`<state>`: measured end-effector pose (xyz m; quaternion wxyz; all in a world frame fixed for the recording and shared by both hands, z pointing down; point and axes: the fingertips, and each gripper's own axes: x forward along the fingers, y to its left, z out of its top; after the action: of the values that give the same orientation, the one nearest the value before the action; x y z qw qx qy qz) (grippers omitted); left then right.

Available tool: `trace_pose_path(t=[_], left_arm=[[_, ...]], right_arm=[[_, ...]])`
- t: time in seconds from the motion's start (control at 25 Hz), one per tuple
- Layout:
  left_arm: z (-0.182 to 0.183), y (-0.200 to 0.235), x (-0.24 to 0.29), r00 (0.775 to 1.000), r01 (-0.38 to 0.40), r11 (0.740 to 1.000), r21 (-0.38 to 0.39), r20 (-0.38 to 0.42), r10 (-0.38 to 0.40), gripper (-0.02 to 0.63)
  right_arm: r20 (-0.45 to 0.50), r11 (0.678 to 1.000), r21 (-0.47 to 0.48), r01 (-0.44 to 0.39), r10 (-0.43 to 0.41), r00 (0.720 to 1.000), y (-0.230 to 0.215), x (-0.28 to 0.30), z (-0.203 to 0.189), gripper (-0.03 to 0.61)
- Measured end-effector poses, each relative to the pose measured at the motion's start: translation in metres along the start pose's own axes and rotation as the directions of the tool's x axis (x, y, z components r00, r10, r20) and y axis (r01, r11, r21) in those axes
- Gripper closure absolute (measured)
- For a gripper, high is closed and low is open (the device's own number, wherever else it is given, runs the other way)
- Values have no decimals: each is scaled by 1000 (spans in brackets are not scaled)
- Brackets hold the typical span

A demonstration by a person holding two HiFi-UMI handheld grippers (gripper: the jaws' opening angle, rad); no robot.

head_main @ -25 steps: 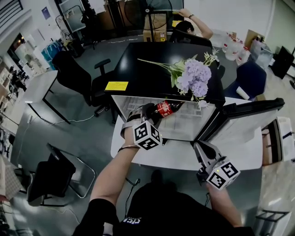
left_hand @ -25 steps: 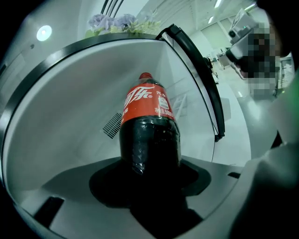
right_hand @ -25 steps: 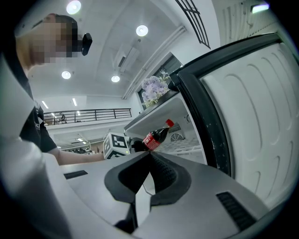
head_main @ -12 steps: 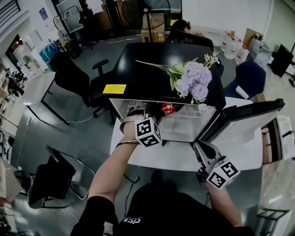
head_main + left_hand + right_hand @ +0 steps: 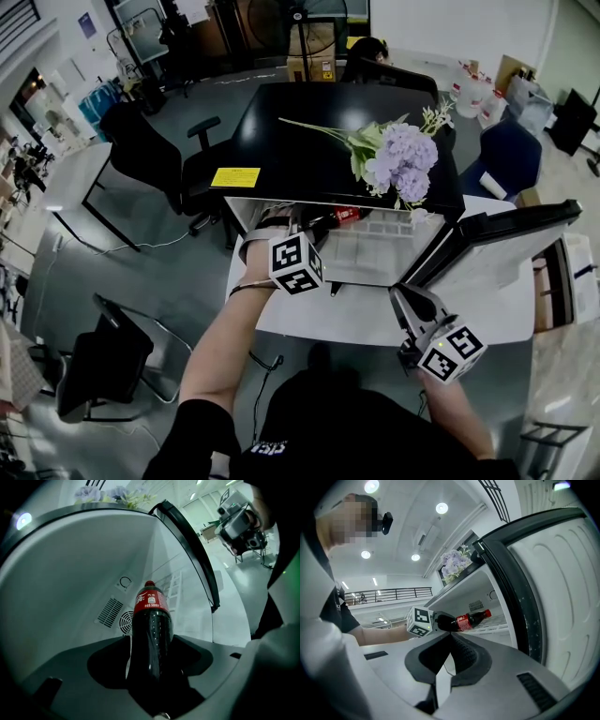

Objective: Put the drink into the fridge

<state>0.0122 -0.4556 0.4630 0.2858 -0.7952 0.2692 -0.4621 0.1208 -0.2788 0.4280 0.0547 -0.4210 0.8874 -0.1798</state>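
A cola bottle [image 5: 151, 620] with a red label and cap lies neck-first inside the open white fridge [image 5: 375, 258], over its wire shelf. It also shows as the bottle [image 5: 466, 619] and, mostly hidden under the fridge top, the bottle [image 5: 345, 215]. My left gripper [image 5: 152, 641] reaches into the fridge. Its jaws have just been opening and stand wide, with the bottle still between them and a sliver of light at one pad. My right gripper [image 5: 449, 637] hangs shut and empty before the fridge door [image 5: 548, 573], level, apart from the bottle.
The door [image 5: 497, 239] stands swung open on the right. A bunch of purple flowers [image 5: 398, 155] lies on the fridge's black top. Office chairs [image 5: 155, 155], desks and a seated person stand behind it. A round vent [image 5: 125, 620] marks the fridge's back wall.
My left gripper has pushed deeper into the fridge, so more of the bottle now sits hidden under the black top, and its marker cube has rolled a little. The right gripper has stayed put.
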Motion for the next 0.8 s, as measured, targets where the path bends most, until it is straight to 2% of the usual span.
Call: trace_pose_path(t=[0.24, 0.52, 0.8], left_arm=[[-6, 3, -11, 1000, -23, 999, -39, 7, 24, 319], [-16, 4, -14, 998, -63, 998, -4, -30, 63, 324], [-15, 9, -12, 997, -54, 995, 86, -46, 58, 304]], right_arm=[[-11, 1000, 3, -15, 15, 1000, 6, 5, -3, 565], [-25, 999, 16, -34, 35, 999, 11, 9, -11, 565], [-28, 999, 23, -41, 42, 999, 13, 13, -11, 565]])
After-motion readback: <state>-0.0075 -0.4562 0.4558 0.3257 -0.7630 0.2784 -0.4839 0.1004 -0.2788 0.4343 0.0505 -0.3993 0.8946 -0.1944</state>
